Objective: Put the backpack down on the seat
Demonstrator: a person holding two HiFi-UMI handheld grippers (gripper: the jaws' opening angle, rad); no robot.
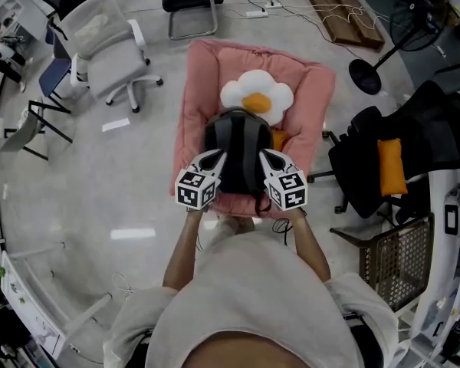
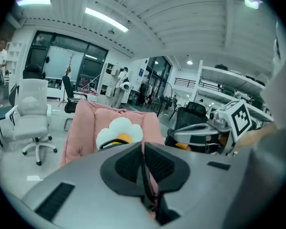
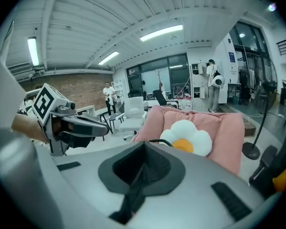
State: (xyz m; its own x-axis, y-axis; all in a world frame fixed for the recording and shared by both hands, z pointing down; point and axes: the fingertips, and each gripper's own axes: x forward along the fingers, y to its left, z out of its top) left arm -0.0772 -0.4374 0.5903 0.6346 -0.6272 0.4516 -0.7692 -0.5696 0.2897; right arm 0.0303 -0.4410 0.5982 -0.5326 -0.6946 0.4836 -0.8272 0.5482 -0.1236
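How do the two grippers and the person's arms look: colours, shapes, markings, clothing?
The left gripper and the right gripper are alike: silver-grey shells that taper to the jaws, with black ribbed pads inside. Each carries a white cube printed with black square markers. The person wears a loose light beige top; its sleeves leave the forearms bare.

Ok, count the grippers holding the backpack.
2: the left gripper, shut on the backpack at its left side; the right gripper, shut on its right side. Neither is hidden.
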